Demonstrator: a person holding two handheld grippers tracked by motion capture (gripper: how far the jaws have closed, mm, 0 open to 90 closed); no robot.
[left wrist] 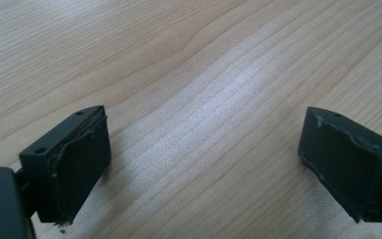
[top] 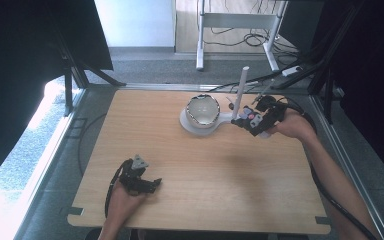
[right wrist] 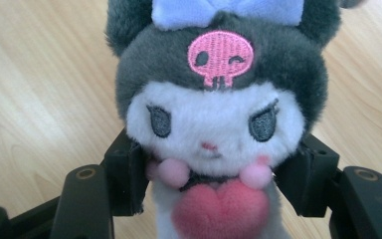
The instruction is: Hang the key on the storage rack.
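Note:
A small plush toy [right wrist: 214, 114] with a dark grey hood, a pink skull patch, a white face and a pink heart sits between the jaws of my right gripper [right wrist: 214, 181], which is shut on its neck. In the high view the right gripper [top: 252, 120] holds the plush toy [top: 251, 118] above the table, just right of the white stand. My left gripper [top: 152, 184] rests near the table's front left, and in its own view the left gripper [left wrist: 204, 164] stands open over bare wood with nothing between its jaws.
A metal bowl [top: 203, 109] sits on a white base [top: 190, 126] at the table's back middle, with a white upright post [top: 240, 90] to its right. Beyond the wooden table [top: 205, 170] lie cables and a white frame on the floor.

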